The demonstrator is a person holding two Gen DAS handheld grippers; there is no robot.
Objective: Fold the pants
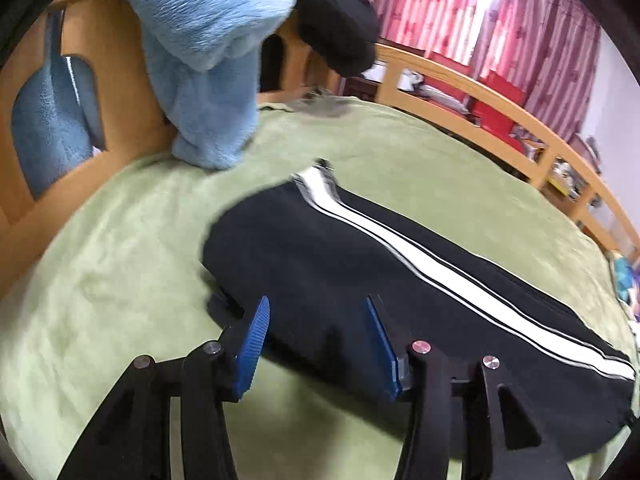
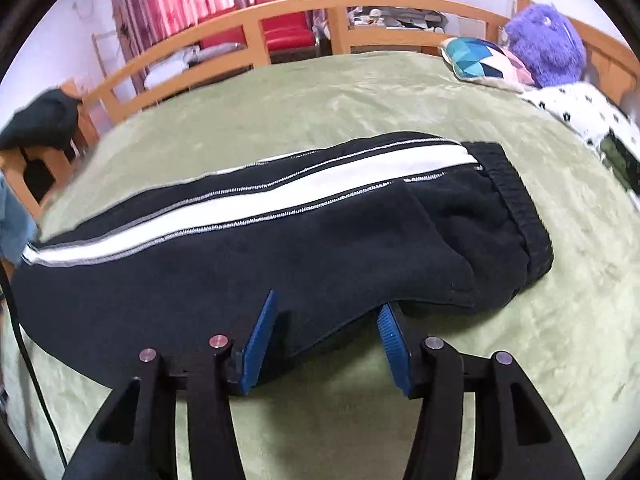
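Black fleece pants with a white side stripe (image 2: 280,240) lie lengthwise across the green bedspread (image 2: 360,92), long axis crossing both grippers. Right gripper (image 2: 326,340), spread, sits nearer the waistband; left gripper (image 1: 318,344), spread, nearer the cuffs.

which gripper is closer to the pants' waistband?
Right. The right gripper is open at the near edge of the pants, with the waistband just ahead to its right. The left gripper, open, sits near the cuff end.
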